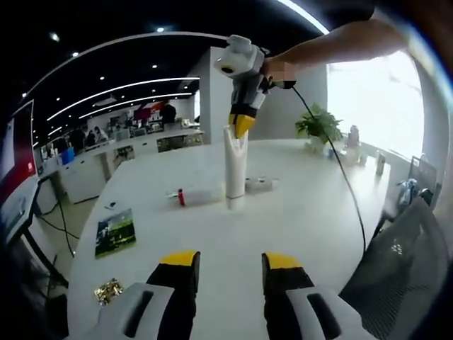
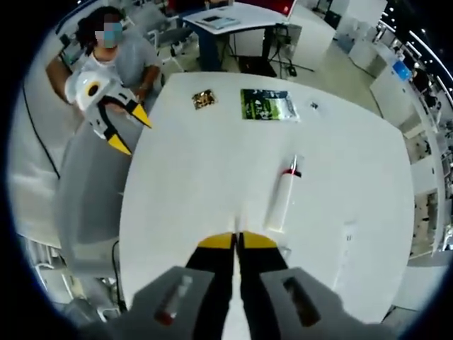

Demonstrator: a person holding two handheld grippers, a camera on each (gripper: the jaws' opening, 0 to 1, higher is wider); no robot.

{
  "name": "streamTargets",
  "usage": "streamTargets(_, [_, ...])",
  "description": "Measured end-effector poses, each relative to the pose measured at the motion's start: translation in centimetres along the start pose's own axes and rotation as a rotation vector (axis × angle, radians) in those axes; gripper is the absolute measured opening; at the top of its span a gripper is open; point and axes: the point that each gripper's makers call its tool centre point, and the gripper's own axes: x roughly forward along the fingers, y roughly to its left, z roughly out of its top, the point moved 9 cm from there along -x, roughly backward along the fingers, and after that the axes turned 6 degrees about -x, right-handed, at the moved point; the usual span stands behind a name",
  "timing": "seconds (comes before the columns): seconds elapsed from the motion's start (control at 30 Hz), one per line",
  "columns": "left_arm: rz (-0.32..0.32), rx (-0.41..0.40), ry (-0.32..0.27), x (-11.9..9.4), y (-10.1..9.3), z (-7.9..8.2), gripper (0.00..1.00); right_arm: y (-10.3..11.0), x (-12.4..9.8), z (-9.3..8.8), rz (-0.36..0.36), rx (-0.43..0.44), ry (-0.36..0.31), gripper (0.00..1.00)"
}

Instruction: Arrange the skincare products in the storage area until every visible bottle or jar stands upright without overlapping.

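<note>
On the white surface [image 1: 304, 219], the right claw [image 1: 241, 125] pinched the top of a tall white tube [image 1: 235, 170] that stood upright on its cap. Just beside the tube, a red-capped bottle [image 1: 195, 196] lay on its side, and a small white jar [image 1: 258, 185] sat behind it. The left claw [image 1: 229, 263] hung open, well apart from the tube, gripping nothing.

On the tabletop [image 1: 297, 212], one tall white tube [image 1: 235, 170] is seen standing upright, and one white bottle with a red cap [image 1: 195, 196] is seen lying on its side. One small white box [image 1: 258, 185] is counted beside them. One green printed booklet [image 1: 115, 231] and one gold-patterned packet [image 1: 107, 290] are counted. One potted plant [image 1: 318, 127] is seen. Two claws are counted: left claw [image 1: 230, 273], right claw [image 2: 236, 241].
</note>
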Motion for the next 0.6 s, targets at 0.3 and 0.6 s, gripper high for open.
streamTargets(0.3, [0.002, 0.004, 0.005, 0.0, -0.1, 0.0, 0.36, -1.0, 0.3, -0.2, -0.011, 0.002, 0.008, 0.0])
streamTargets(0.6, [0.004, 0.007, 0.008, 0.0, -0.1, 0.0, 0.35, -2.2, 0.6, -1.1, -0.027, 0.017, 0.023, 0.0])
